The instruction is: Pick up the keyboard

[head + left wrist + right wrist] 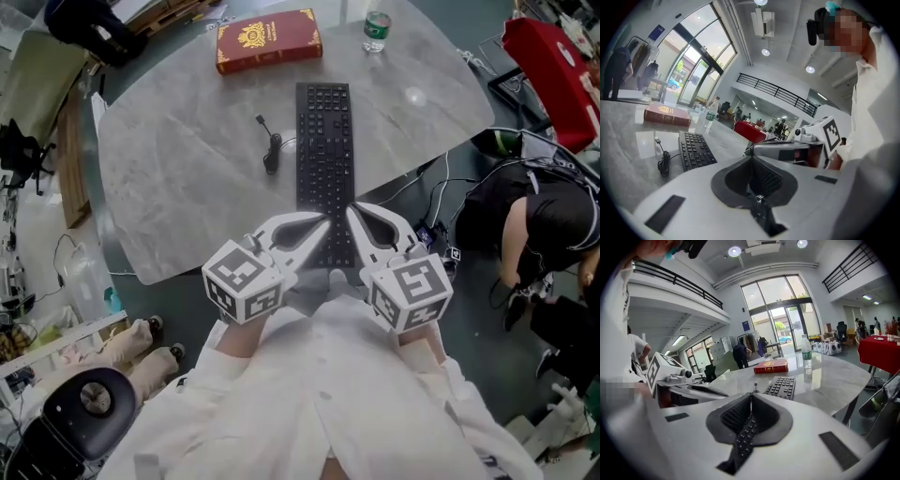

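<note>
While the keyboard (pixel 325 159) lies flat on the worktop (pixel 178 178), unlifted, left tongs (pixel 322 225) and right tongs (pixel 353 213) hover over its near end, both pressed together, empty.

We see a black keyboard (pixel 325 159) on a grey marbled table (pixel 178 178), a red book (pixel 268 40) with gold emblem, a green-labelled bottle (pixel 376 31), and our white left gripper (pixel 325 224) and right gripper (pixel 351 211), each bearing black-and-white square markers.

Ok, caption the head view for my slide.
Left gripper and right gripper, both shut, over the near end of the keyboard on a grey table.
</note>
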Tool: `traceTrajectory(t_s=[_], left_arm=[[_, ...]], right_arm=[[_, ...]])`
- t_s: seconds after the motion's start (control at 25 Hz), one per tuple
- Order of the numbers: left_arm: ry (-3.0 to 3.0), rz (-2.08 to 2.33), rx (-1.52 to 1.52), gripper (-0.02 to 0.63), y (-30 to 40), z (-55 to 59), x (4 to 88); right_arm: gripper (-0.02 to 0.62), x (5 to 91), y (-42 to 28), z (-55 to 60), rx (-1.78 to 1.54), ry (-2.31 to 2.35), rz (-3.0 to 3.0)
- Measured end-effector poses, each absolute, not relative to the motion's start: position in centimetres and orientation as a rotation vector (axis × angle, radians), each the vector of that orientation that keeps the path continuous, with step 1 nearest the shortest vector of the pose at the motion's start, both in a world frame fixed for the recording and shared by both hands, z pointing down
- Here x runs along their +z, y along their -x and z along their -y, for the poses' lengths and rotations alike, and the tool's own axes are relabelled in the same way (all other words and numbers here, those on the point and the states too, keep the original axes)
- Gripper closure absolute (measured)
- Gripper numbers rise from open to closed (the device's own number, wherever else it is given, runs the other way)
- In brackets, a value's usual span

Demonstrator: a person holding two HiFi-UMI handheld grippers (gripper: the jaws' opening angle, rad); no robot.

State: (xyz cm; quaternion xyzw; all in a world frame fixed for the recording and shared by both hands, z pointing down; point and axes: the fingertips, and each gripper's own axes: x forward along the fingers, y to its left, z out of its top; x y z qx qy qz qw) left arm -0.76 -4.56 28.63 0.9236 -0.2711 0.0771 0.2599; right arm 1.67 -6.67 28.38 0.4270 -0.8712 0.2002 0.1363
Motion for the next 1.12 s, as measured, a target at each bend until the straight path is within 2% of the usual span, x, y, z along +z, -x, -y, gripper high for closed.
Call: traceTrajectory(t_s=[1.12], left_arm=[[-2.352, 0.690, 0.217, 0.589, 1.0, 5.8, 33.8]], right_arm=[[0.565, 35.0, -3.2, 7.3, 0.747, -1.196, 2.347]])
